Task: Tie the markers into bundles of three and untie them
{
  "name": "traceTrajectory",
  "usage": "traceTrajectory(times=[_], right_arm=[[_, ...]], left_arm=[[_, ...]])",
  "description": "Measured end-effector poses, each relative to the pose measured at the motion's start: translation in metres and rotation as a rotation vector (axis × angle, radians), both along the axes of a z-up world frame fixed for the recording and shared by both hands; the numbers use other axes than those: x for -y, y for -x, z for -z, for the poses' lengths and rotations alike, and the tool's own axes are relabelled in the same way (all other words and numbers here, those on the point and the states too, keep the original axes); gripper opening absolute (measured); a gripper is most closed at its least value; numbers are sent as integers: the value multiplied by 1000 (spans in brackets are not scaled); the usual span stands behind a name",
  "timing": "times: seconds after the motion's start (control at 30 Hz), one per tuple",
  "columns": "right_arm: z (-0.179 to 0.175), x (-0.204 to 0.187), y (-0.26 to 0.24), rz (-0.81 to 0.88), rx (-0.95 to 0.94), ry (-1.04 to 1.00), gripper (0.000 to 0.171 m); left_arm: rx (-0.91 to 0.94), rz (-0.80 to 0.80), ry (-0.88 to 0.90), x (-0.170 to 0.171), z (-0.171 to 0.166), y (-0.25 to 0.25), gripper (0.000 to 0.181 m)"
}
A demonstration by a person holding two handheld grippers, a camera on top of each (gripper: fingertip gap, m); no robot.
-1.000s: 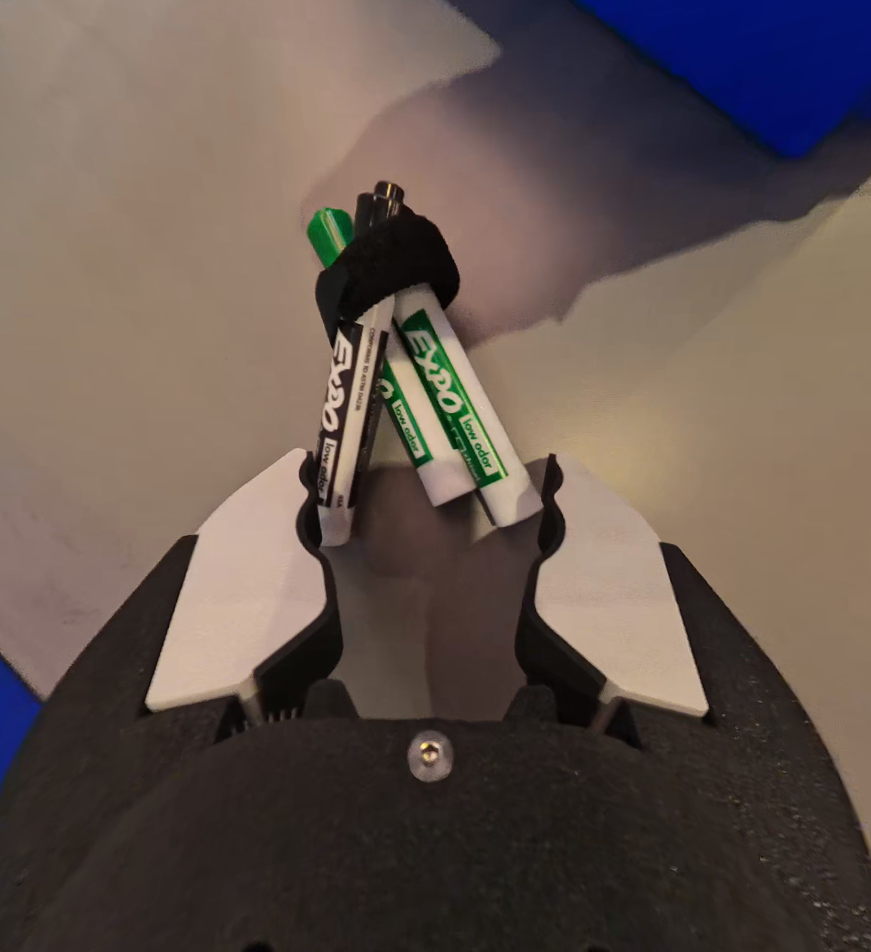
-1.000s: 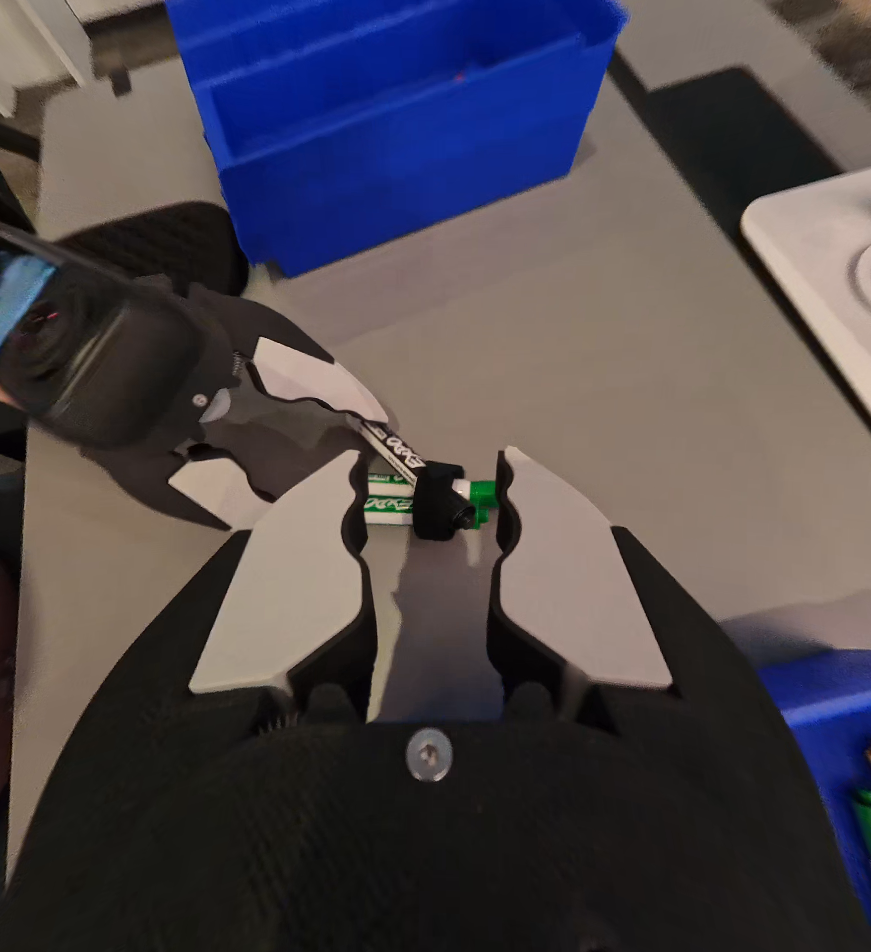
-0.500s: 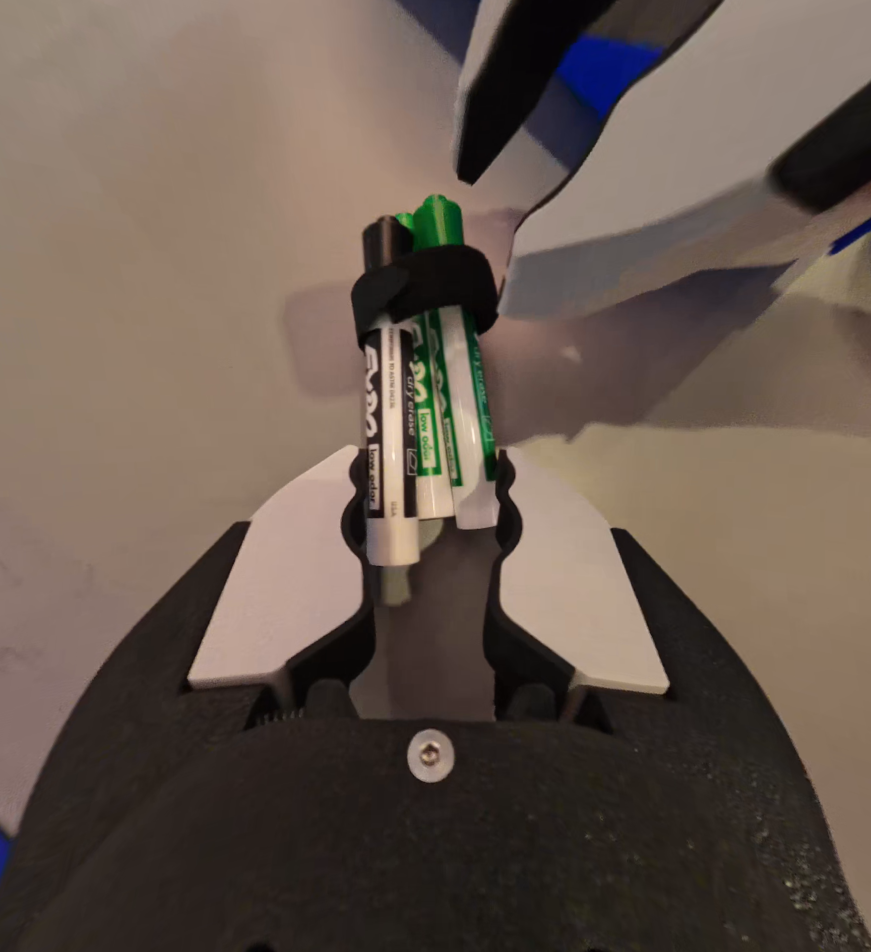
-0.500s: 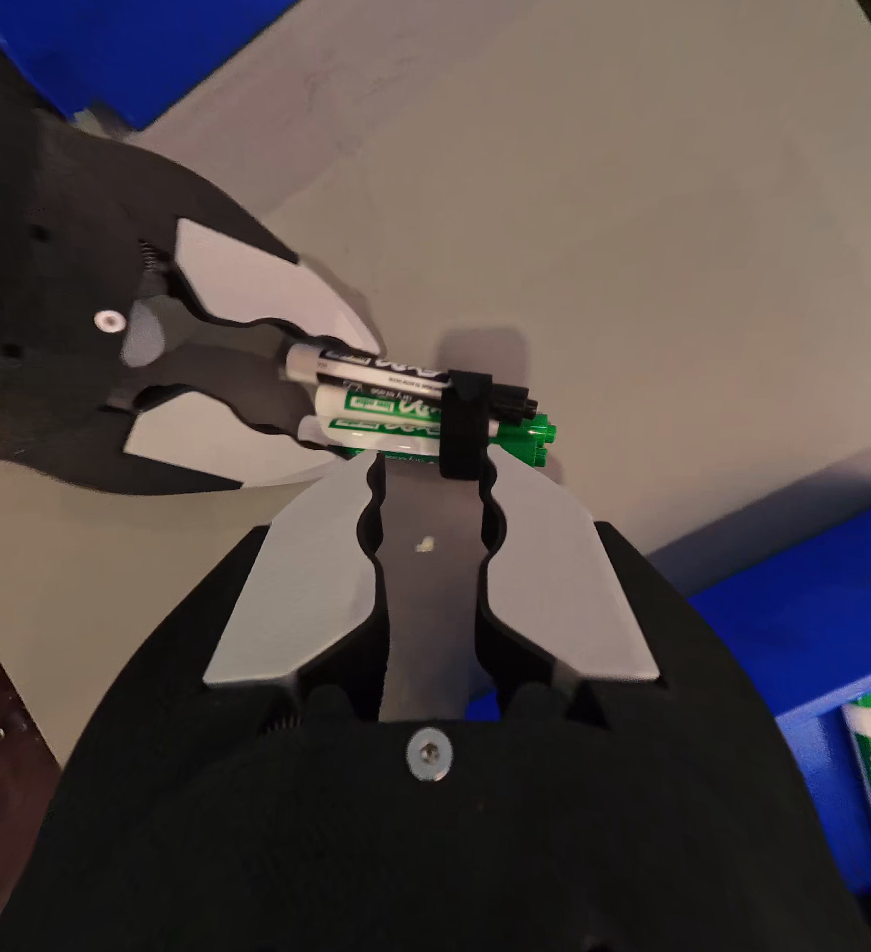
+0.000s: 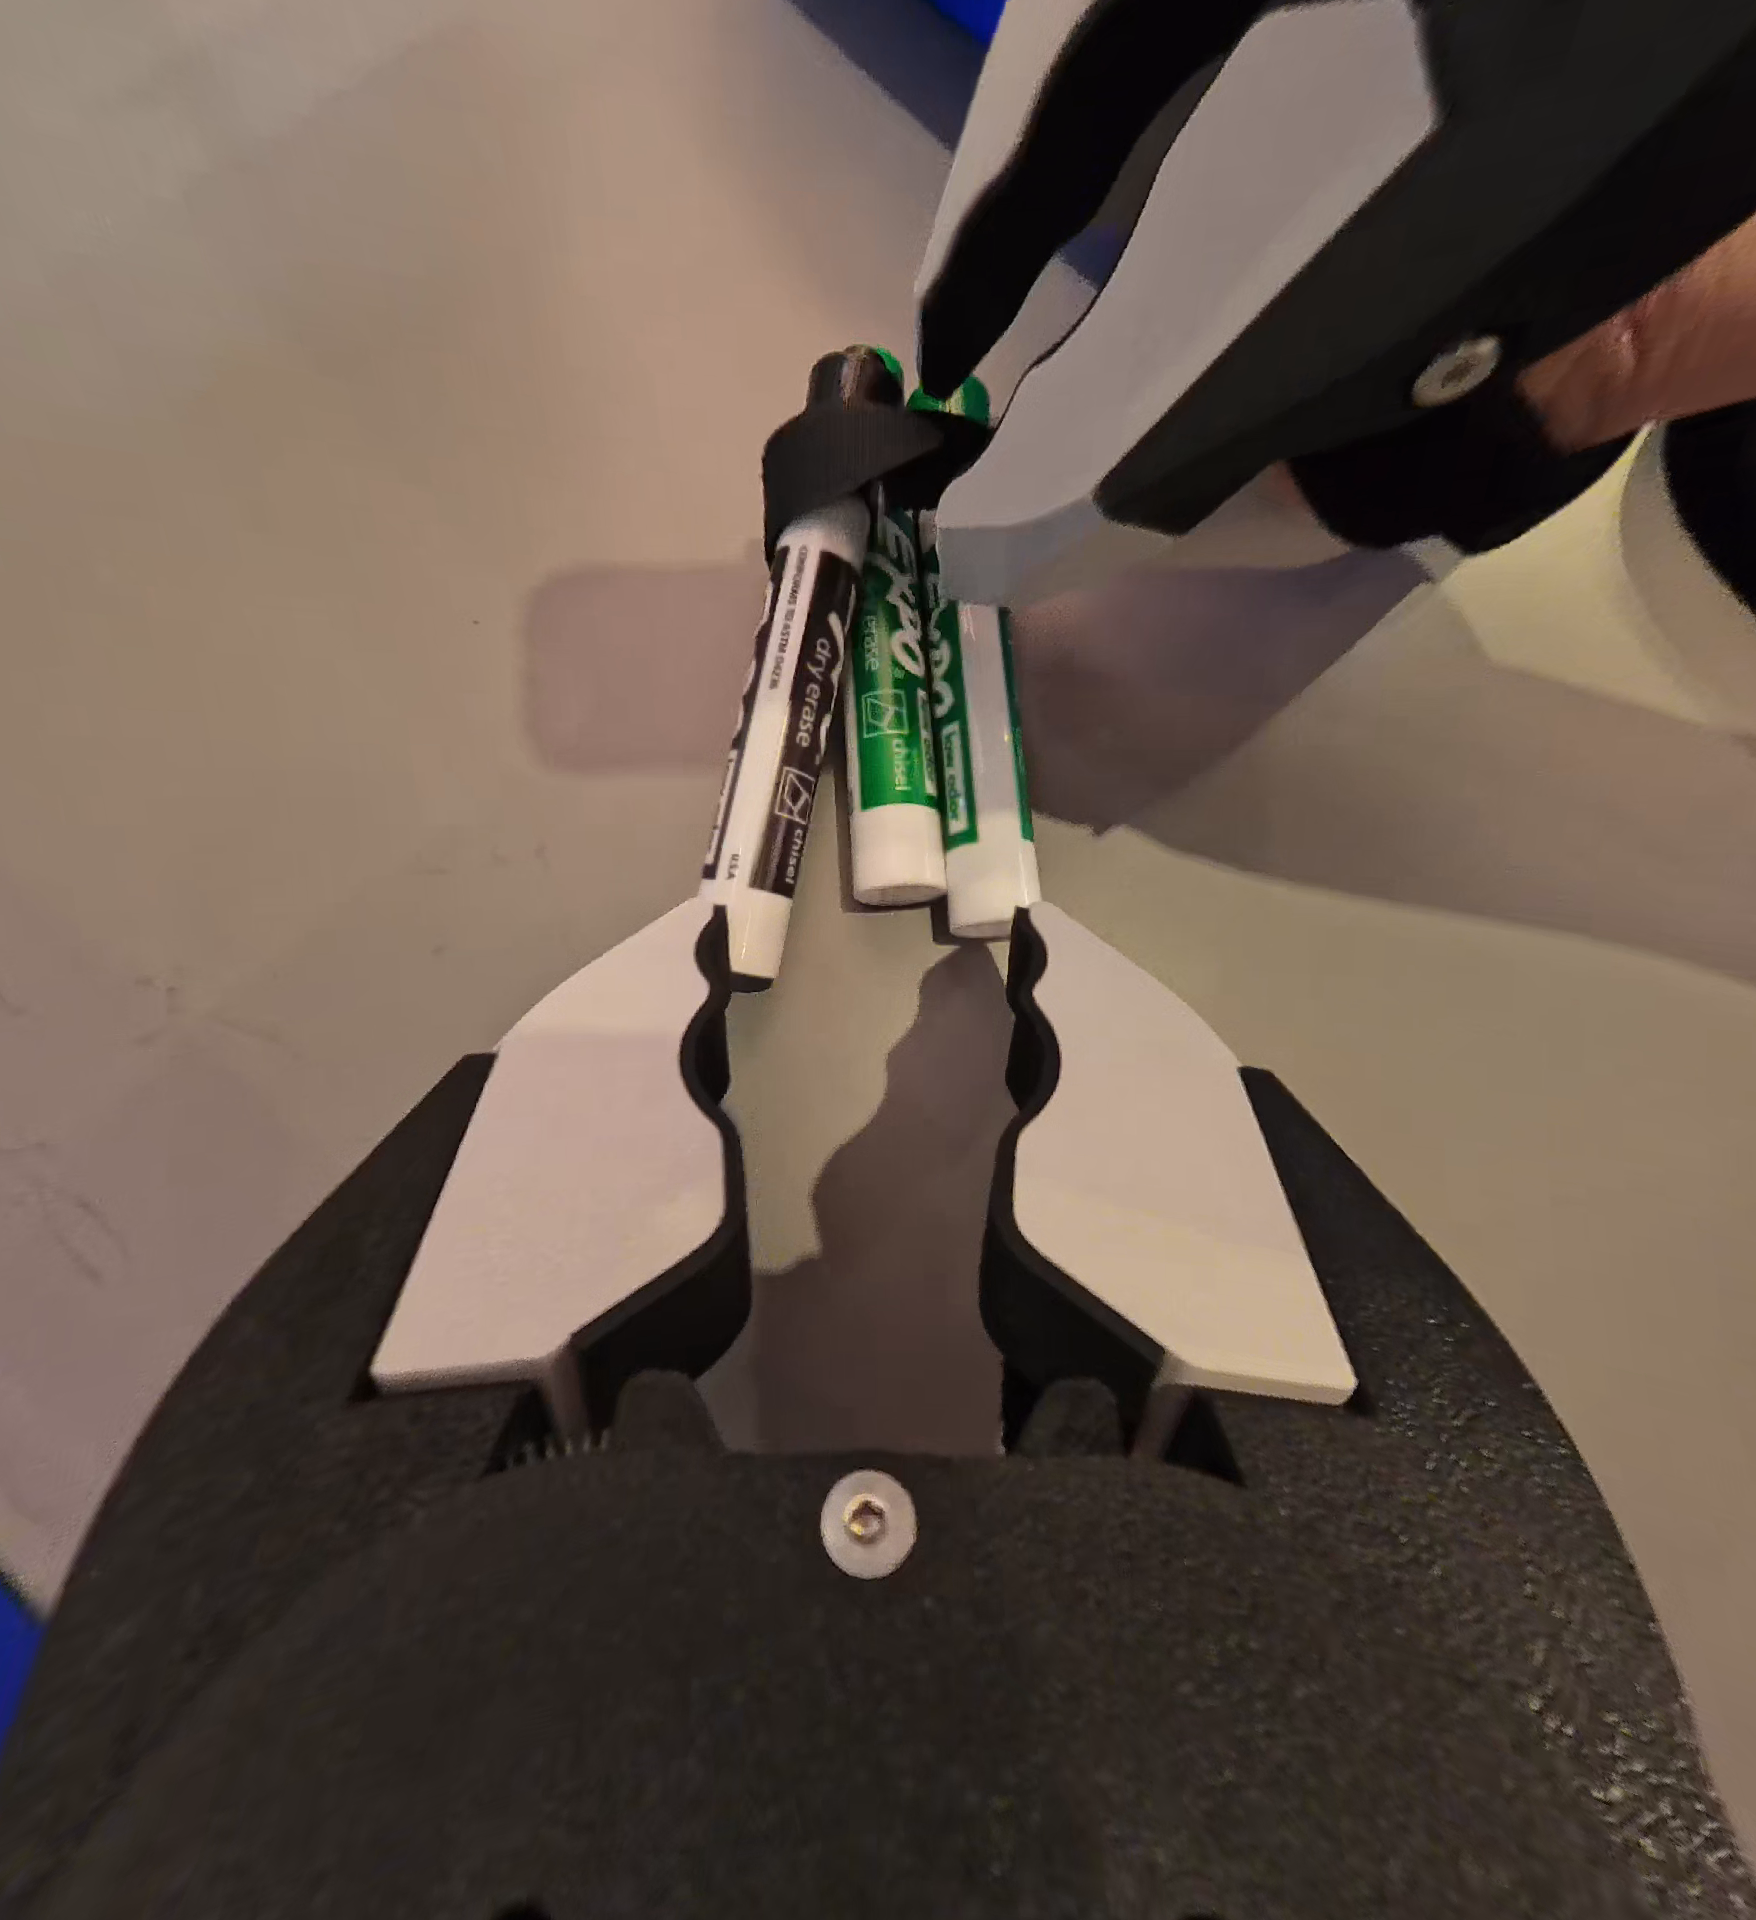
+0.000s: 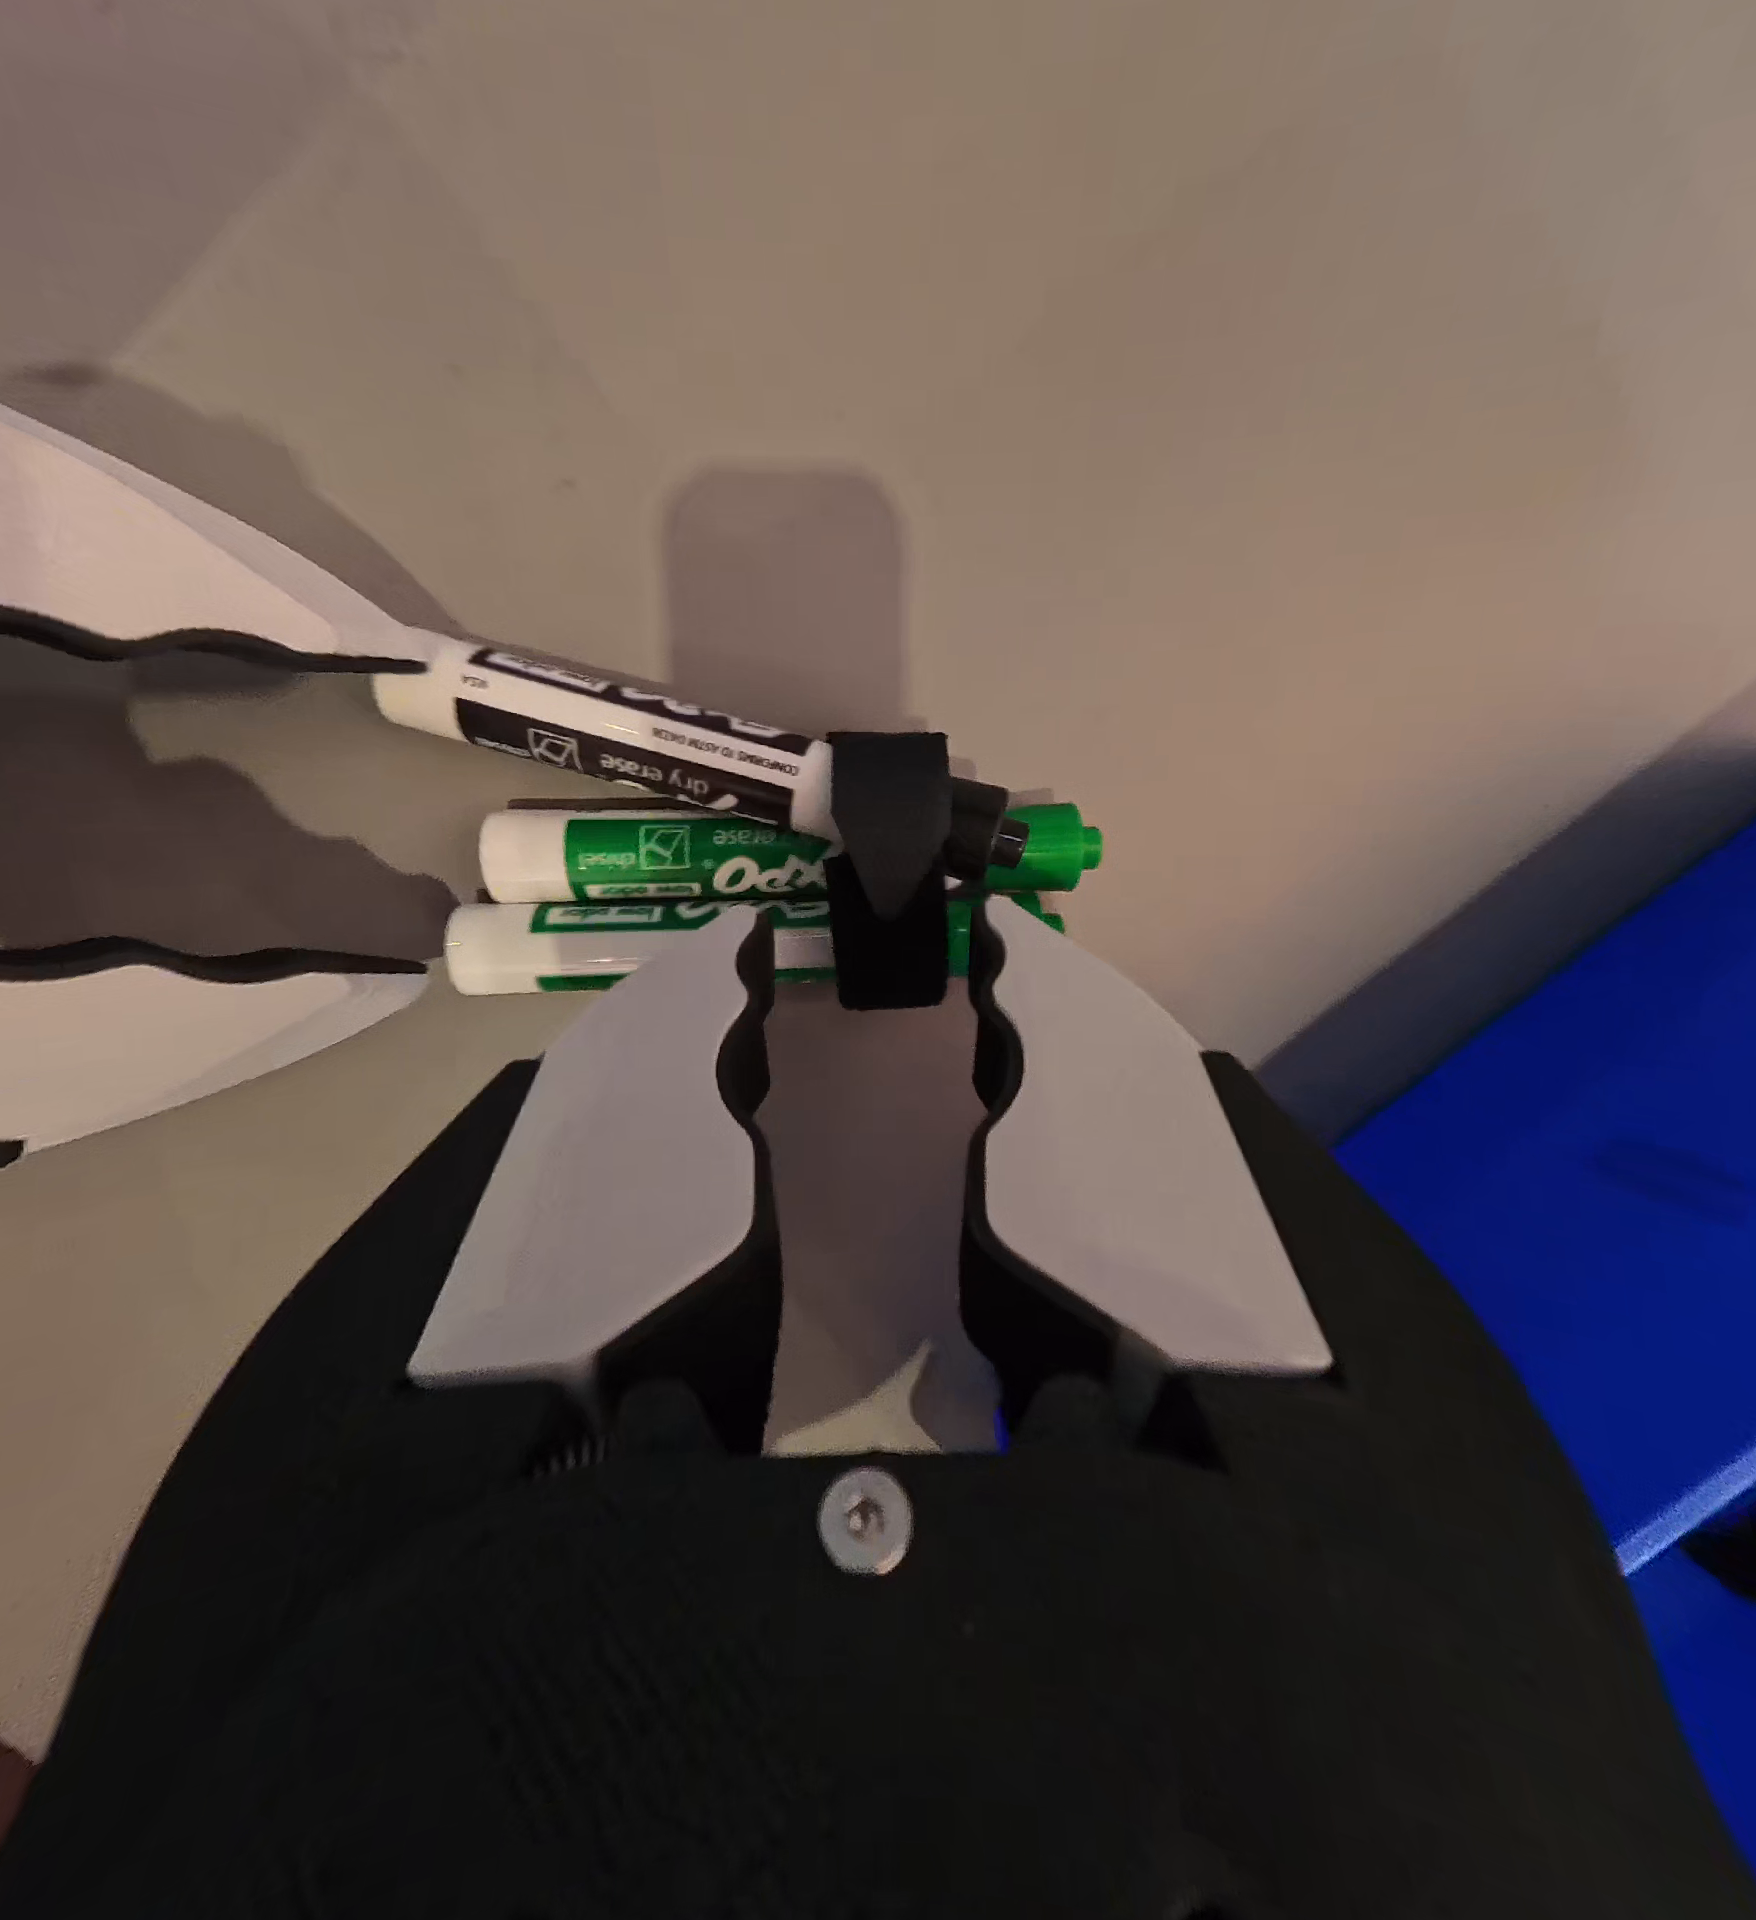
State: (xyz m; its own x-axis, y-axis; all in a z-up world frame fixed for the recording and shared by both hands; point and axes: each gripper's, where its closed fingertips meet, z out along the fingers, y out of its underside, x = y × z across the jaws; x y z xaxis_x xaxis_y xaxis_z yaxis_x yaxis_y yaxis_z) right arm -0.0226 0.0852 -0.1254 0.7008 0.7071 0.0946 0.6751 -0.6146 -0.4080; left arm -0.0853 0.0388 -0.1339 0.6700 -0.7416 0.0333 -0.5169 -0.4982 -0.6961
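The bundle of three markers, one black and two green, lies on the grey table directly ahead of both tools, bound near the cap ends by a black strap. The left gripper is spread apart: its fingertips flank the butt ends of the markers, the black marker touching the left finger's tip, but nothing is clamped. The right gripper is likewise released, its fingertips straddling the strap from the near side and resting against the nearest green marker; no grasp of the strap is established. Judged from this layout, the step in hand is the untying phase. Risk: with the butt ends unclamped, a pull on the strap would probably drag or roll the whole bundle instead of peeling the strap. Risk: closing the right tool here may pinch the strap together with a marker barrel, so that the strap stays fastened. The black marker is already splayed away from the green pair at its butt end and could slide out. Surroundings: a blue bin sits to the right of the right tool, with another marker partly visible beneath its edge. The two tools crowd each other over the bundle, leaving little working clearance.
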Motion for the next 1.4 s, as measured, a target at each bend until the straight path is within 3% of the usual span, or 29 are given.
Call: traceTrajectory(times=[0.13, 0.27, 0.4, 0.6, 0.77, 0.9, 1.1, 1.27, 1.4], right_arm=[[4, 7, 9, -8, -35, 43, 23], [9, 13, 17, -18, -104, 87, 23], [1, 11, 15, 15, -178, -1, 26], [-12, 5, 12, 59, -265, -204, 39], [-11, 10, 12, 100, -340, -305, 41], [3, 13, 17, 130, -423, -275, 41], [12, 10, 13, 139, -434, -275, 31], [12, 9, 11, 136, -442, -291, 24], [12, 9, 11, 129, -434, -304, 25]], left_arm=[[122, 30, 75, 6, -4, -15, 43], [131, 50, 81, 7, -2, -17, 44], [81, 58, -64, -4, -24, 2, 39], [-158, 238, -313, -39, -54, 4, 24], [-144, 308, -312, -51, -48, -26, 15], [-81, 371, -237, -46, -41, -47, 19], [-148, 435, -136, -42, -18, -53, 29], [-234, 595, -231, -40, -19, -53, 26], [-449, 743, -406, -49, -20, -43, 16]])
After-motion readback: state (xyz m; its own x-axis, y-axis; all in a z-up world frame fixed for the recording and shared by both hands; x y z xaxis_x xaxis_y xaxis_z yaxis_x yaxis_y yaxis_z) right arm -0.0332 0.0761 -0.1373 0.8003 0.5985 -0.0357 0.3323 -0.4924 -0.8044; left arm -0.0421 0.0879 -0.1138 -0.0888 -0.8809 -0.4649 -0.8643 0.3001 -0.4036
